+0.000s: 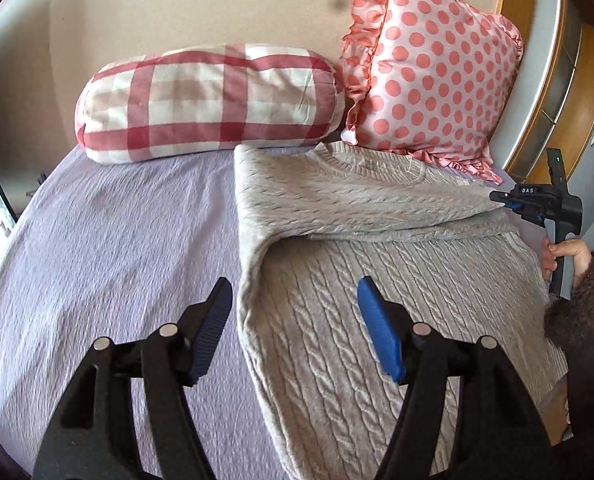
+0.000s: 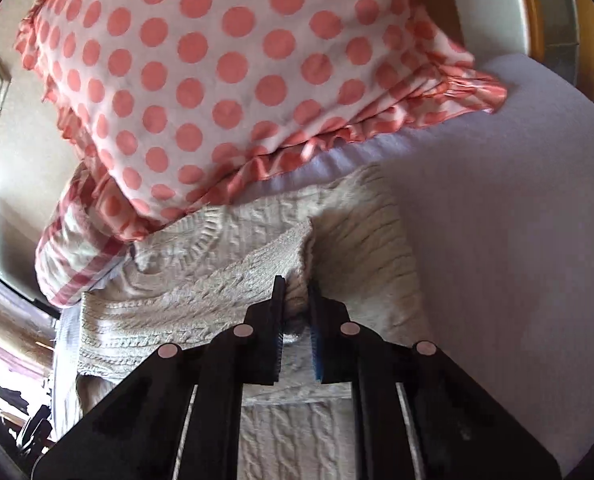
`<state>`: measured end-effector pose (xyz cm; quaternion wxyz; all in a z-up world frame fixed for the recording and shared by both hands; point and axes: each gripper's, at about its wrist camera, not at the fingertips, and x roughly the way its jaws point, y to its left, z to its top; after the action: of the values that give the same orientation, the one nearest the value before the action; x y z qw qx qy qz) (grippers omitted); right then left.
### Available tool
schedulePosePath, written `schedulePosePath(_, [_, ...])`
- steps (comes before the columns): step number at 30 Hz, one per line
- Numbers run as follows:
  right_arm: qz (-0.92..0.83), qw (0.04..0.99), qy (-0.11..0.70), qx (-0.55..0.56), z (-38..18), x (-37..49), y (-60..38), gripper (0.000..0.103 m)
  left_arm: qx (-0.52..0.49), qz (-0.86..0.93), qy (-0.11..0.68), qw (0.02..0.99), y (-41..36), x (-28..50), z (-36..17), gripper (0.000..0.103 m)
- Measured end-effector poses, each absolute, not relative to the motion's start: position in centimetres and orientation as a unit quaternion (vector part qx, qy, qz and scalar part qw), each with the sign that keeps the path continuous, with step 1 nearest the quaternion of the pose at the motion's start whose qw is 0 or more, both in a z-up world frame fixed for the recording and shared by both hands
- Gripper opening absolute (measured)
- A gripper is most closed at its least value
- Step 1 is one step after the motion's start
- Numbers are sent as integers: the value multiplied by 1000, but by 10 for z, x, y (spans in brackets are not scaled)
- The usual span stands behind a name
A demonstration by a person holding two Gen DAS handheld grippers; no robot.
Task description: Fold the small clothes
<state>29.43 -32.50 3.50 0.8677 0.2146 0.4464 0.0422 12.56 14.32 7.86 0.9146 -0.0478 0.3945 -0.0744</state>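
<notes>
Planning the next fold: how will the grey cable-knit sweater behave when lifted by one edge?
Likely floppy: the sweater already drapes where the right hand-held gripper pinches it. Its thick knit probably grips the pads rather than slipping, and looks fairly heavy.

A bed covered in a lilac textured sheet carries everything. On it lie a grey cable-knit sweater, a red-checked bolster pillow and a pink polka-dot cushion, both at the wall end.

Sweater chunky cable knit; bedspread crinkled matt cloth; dotted pillow satiny.
</notes>
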Motion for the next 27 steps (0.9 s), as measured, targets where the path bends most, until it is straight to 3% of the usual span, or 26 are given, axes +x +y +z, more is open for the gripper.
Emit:
schedulePosePath(3, [26,850,486,203,26,291,-330,17,-45,-78,412,907,144,115,69,65])
schedulePosePath(5, [48,852,476,213,40,271,-334,37,-48,-89,421,901,145,104,64,65])
schedulePosePath(6, [61,858,464,210,48,256,-336,64,-51,-93,425,899,146,97,62,65])
schedulePosePath(7, [67,866,453,203,56,238,-338,76,-56,-98,427,897,148,90,59,65])
schedulePosePath(11, [65,867,458,183,56,172,-353,75,-85,-112,444,885,155,67,45,65])
schedulePosePath(23, [144,832,482,235,16,64,-363,36,-143,-156,462,861,137,20,17,61])
schedulePosePath(25, [180,820,480,256,9,49,-360,24,-145,-159,464,859,132,11,17,49])
schedulePosePath(27, [205,812,473,274,5,35,-359,21,-157,-165,468,854,130,4,14,35])
